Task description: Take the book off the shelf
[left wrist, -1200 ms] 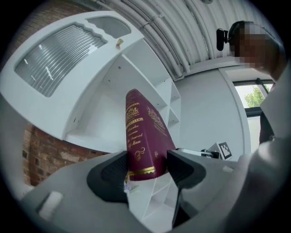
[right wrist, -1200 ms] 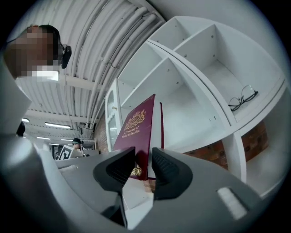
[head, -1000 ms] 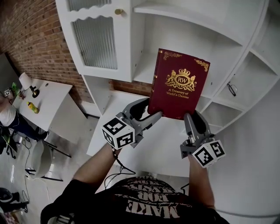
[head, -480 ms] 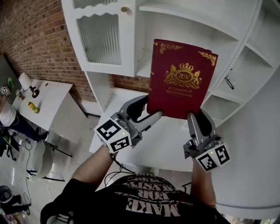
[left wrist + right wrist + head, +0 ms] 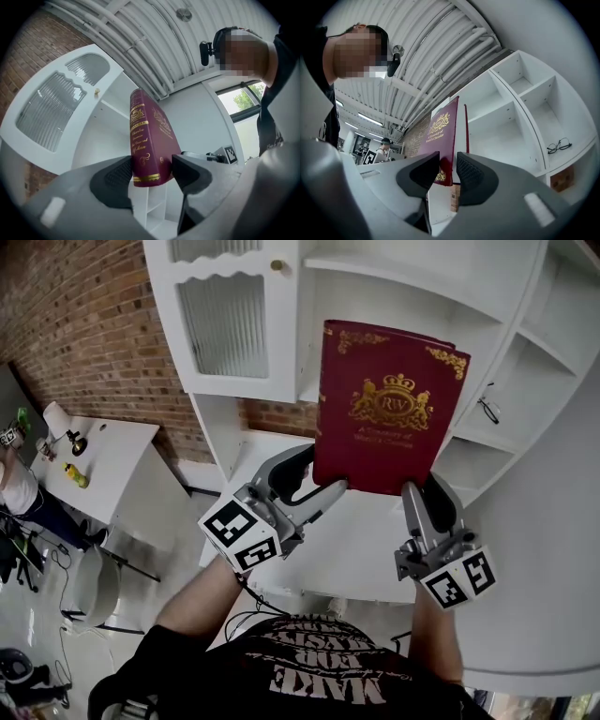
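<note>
While aloft, one book (image 5: pixel 389 409), two claws (image 5: pixel 323 480) (image 5: pixel 424 491).

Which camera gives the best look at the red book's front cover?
The head view: the book faces it, its cover and gold crest showing. The left gripper view shows mostly the spine, clamped between the jaws; the right gripper view sees the cover at a steep slant.

We now see the book (image 5: pixel 389 409) higher in the frame than a second ago, its top edge nearer the upper centre, its cover larger. The left gripper (image 5: pixel 321 474) sits slightly lower left, the right gripper (image 5: pixel 427 491) slightly lower right.
</note>
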### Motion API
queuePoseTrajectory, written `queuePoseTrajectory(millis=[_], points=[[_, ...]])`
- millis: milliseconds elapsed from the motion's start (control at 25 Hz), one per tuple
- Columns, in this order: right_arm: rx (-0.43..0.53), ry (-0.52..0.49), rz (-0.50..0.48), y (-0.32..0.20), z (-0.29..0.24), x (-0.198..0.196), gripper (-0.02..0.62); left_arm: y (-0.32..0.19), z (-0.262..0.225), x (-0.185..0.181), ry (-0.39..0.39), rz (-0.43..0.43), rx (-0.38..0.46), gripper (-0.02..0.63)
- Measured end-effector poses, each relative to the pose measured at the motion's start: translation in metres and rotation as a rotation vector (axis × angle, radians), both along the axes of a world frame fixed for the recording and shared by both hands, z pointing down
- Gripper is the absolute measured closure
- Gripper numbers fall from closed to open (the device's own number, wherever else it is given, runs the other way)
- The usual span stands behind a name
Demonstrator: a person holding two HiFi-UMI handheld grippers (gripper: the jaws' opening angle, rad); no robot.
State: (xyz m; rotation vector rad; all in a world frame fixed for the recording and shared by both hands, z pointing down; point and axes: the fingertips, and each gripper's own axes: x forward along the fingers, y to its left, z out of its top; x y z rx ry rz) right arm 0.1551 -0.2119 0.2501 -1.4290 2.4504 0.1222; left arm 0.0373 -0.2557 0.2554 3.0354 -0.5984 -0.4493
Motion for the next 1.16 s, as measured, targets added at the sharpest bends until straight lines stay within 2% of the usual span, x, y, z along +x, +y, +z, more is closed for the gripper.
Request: queuePoseTrajectory(millis=[800, 1160], points=[[-0.038, -0.005, 0.031, 0.001, 0.0, -0.018, 0.466, 0.001, -0.003, -0.018, -0.013, 0.01, -0.009, 0.331], [-0.071, -0.003, 0.035, -0.022, 0.011, -0.01, 0.468, -0.022, 0.005, -0.01, -0.022, 0.008, -0.022, 0.334]])
